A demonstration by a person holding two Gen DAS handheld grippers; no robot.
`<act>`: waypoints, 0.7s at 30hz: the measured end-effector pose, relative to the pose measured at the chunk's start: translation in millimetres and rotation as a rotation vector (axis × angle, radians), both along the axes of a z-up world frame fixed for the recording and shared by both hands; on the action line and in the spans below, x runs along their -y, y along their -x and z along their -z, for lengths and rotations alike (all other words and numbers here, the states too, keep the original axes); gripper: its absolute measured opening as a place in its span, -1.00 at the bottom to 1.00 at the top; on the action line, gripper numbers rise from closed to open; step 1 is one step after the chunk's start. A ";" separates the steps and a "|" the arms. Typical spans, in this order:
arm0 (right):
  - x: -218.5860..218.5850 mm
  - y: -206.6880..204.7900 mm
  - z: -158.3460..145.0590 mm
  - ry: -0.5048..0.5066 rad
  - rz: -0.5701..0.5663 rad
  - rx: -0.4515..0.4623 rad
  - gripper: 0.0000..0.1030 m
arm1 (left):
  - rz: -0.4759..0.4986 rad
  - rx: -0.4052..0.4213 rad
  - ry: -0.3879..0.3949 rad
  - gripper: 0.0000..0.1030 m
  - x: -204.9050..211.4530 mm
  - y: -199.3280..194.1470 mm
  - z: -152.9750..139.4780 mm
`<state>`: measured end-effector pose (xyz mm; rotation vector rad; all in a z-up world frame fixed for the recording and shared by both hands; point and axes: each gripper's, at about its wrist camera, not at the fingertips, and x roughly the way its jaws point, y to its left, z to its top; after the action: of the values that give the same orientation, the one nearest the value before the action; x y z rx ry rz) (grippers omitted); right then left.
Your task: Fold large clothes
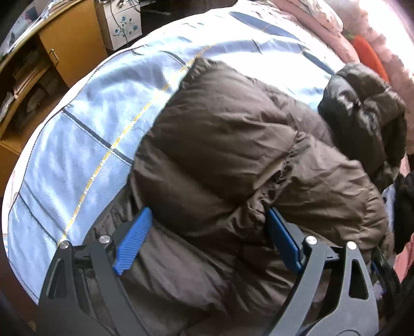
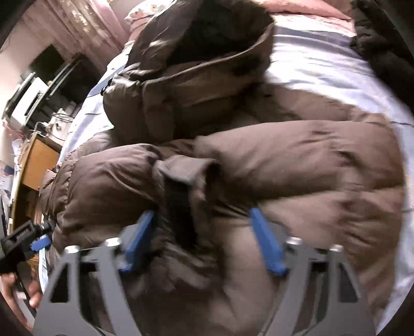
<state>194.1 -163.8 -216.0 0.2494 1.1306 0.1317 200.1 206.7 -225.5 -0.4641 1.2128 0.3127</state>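
Bedroom, daylight blowing out the far right. A bed [image 1: 85,113] with a pale blue checked sheet is carrying everything; wooden desk [image 1: 59,44] and a small white flowered cabinet [image 1: 121,23] are standing off its far left edge, pink curtain [image 2: 77,23] behind. A second dark puffy garment [image 1: 362,103] is lying on the far right of the bed, apart from the main one.

The brown down jacket [image 1: 220,134] is lying spread across the near half of the bed, hood [image 2: 201,33] toward the far end, one sleeve [image 2: 297,150] lying folded across the body, cuff [image 2: 181,168] sitting near the middle.

Left gripper [image 1: 207,232] is pointing steeply down over the jacket's near edge, jaws standing wide, puffy fabric bulging between them but pads not pressing — nothing held. Right gripper [image 2: 201,232] is the same: jaws wide apart either side of the cuff and a dark strip, gripping nothing; view is motion-blurred.

Step looks like mid-fold: sleeve laid in, both grippers free between grabs. Next move is likely needing both jaws closing on the near hem or side panel, biting deep enough through slippery, springy padding, then carrying it over toward the hood. Risk: fill springing the fold back open.
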 end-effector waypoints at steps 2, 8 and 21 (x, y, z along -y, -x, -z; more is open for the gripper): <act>16.0 21.8 -23.8 0.028 0.033 0.067 0.71 | -0.019 0.048 -0.030 0.74 -3.0 8.3 -19.1; 20.4 82.3 -50.0 0.021 -0.051 0.211 0.39 | 0.181 0.200 -0.249 0.51 33.5 21.3 -62.1; -57.6 79.4 -20.9 -0.046 -0.243 0.111 0.03 | 0.249 -0.149 -0.123 -0.22 19.3 10.2 20.3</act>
<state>114.7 -106.2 -195.1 0.1425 1.0456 0.3829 189.9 187.4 -245.8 -0.1830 1.3720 0.2090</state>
